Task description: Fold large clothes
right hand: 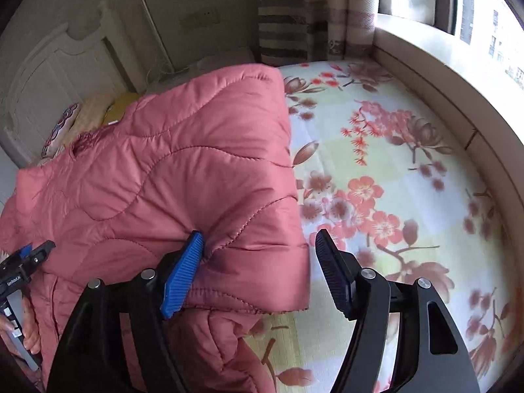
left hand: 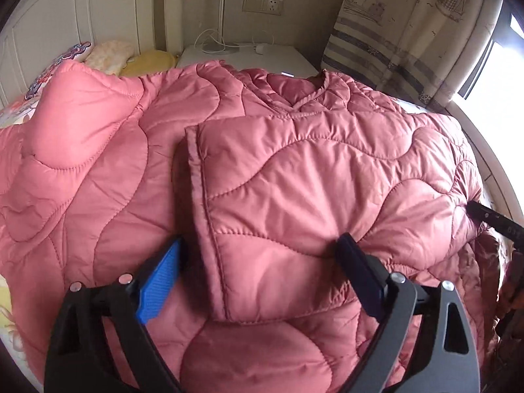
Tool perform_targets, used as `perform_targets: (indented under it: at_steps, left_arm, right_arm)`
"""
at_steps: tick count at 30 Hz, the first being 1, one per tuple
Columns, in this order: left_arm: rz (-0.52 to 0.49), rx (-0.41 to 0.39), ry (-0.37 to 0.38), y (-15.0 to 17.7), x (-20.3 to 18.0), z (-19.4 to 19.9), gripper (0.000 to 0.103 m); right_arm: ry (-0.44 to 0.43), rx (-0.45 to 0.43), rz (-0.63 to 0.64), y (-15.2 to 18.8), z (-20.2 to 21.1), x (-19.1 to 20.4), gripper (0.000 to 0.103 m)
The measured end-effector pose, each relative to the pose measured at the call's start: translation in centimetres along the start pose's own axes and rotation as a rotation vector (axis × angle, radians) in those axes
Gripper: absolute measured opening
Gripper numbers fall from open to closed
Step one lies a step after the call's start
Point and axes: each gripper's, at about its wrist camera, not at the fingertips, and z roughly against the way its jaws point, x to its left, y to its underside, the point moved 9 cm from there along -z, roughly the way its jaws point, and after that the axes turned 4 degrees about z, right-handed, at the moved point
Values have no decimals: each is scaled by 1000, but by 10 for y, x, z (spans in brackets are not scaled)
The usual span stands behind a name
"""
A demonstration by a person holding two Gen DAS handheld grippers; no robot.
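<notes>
A pink quilted jacket [left hand: 262, 170] lies spread on the bed, with one sleeve [left hand: 294, 196] folded across its body. My left gripper [left hand: 262, 255] is open, its fingers straddling the end of that folded sleeve and resting on the fabric. In the right wrist view my right gripper [right hand: 258, 249] is open over the jacket's [right hand: 170, 180] right folded edge; its left pad [right hand: 183, 271] presses into the fabric and the right pad [right hand: 334, 271] hangs over the sheet. The right gripper's tip also shows in the left wrist view [left hand: 484, 217]. The left gripper shows at the left edge of the right wrist view [right hand: 29, 258].
The bed has a floral sheet [right hand: 376, 180]. A white headboard [left hand: 65, 16] and pillows [left hand: 131, 57] are at the far end. A white bedside table [left hand: 245, 55] holds cables. A curtain [left hand: 409, 26] and a window ledge [right hand: 442, 75] run along the right side.
</notes>
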Motion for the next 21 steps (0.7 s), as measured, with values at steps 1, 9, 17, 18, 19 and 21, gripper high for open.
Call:
perform_targets:
  at_steps: [1,9,17,18,19,21]
  left_arm:
    - [5,-10,2,-2,2,3,92]
    - [138,-108,83,-5,8,43,92]
    - [406,-256,-8,13,183,138,97]
    - [467,-274,-33,17,213,146,97]
    - [547,-287,-62,21,250,153,97]
    - [734,-305,-76,31,321,162,96]
  right_arm:
    - [15,-36,20,-6,11,1,64]
    - [-41,-93,130,-88,-5,47,64]
    - [24,-64,71,-72,-18,32,69]
    - [4,-113,85,-71,-1,41,71]
    - [-24,-150,110,-68,15,52,72]
    - [-78,-194,169,-58,38,77,75]
